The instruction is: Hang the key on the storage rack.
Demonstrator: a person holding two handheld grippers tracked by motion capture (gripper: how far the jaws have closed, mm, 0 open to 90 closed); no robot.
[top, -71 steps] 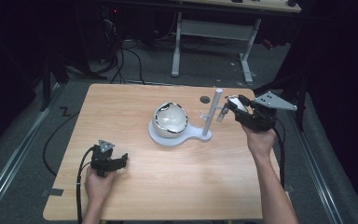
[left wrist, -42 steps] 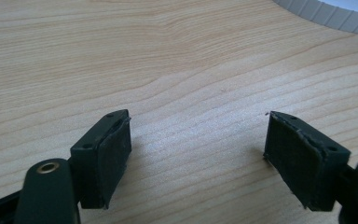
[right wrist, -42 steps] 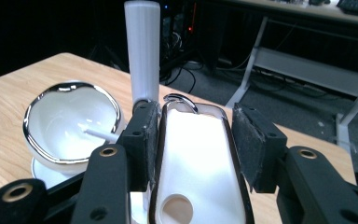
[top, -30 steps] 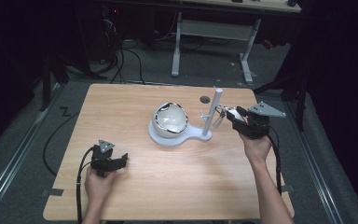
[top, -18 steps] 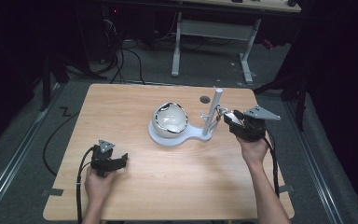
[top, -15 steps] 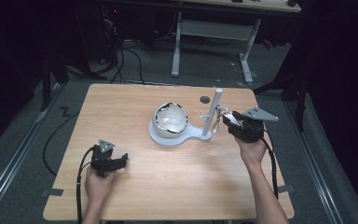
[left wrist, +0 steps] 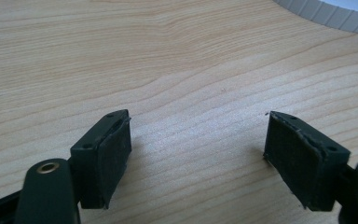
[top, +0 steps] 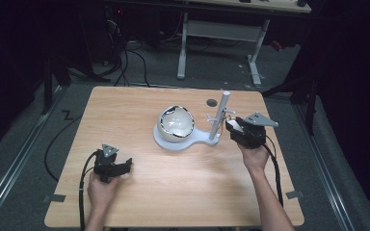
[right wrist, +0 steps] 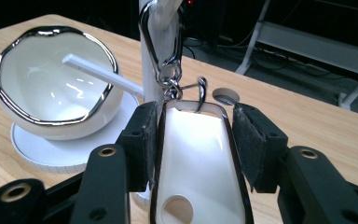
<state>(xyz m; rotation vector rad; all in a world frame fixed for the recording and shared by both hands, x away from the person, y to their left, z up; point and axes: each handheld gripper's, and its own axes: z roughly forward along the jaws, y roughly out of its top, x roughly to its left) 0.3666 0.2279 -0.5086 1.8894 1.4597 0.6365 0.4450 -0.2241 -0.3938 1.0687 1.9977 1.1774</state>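
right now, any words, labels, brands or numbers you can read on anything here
None can be read. The white tag between the right gripper pads is blank, as are the white bowl, its stand post and the left gripper. The table shows wood grain alone.

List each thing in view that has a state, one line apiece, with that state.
Left tool: open, jaws wide apart, nothing between them, low over the table.
Right tool: jaws flank the white tag; left pad touches it, right pad stands just off.
White tag: clipped to the carabiner.
Carabiner: hangs at the white post.
Bowl: tilted on its round base, a thin white rod inside.
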